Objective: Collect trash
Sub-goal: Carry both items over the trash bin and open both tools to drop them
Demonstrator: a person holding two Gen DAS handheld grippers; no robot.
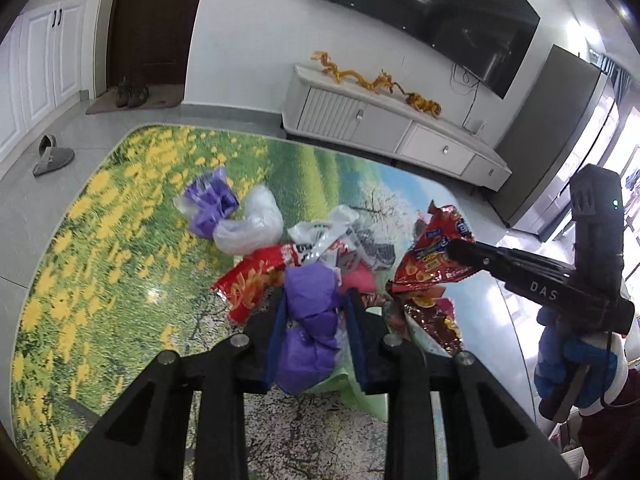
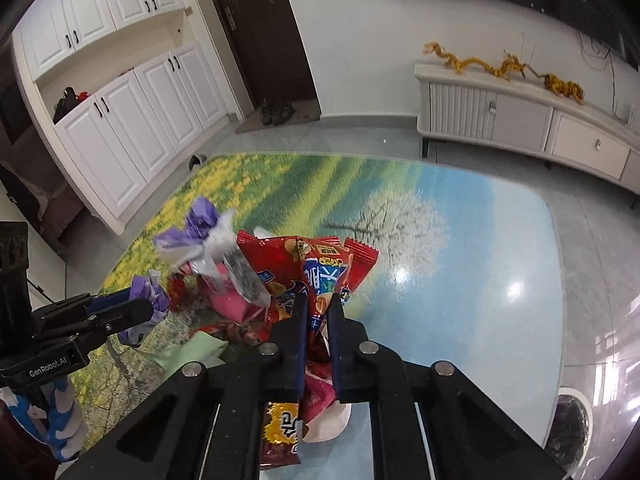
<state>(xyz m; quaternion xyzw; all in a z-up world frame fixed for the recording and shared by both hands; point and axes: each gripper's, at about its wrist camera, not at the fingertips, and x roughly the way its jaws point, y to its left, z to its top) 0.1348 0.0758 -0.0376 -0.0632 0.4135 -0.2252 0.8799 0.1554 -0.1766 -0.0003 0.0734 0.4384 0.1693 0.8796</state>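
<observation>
Landscape-print table [image 1: 120, 240], litter heaped ahead of both tools. Left gripper [image 1: 312, 308] clamps purple wrapper [image 1: 310, 320]. Right gripper [image 2: 318, 312] pinches red snack bag [image 2: 320, 264] (jaws nearly together)

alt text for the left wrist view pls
The left gripper clamps a crumpled purple bag above a meadow-print table strewn with wrappers, while the right gripper pinches a red snack bag.

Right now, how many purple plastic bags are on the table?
2. One purple bag is pinched between the left gripper fingers at the near pile; the other purple bag lies farther back beside a clear bag. The pile may hide more.
</observation>
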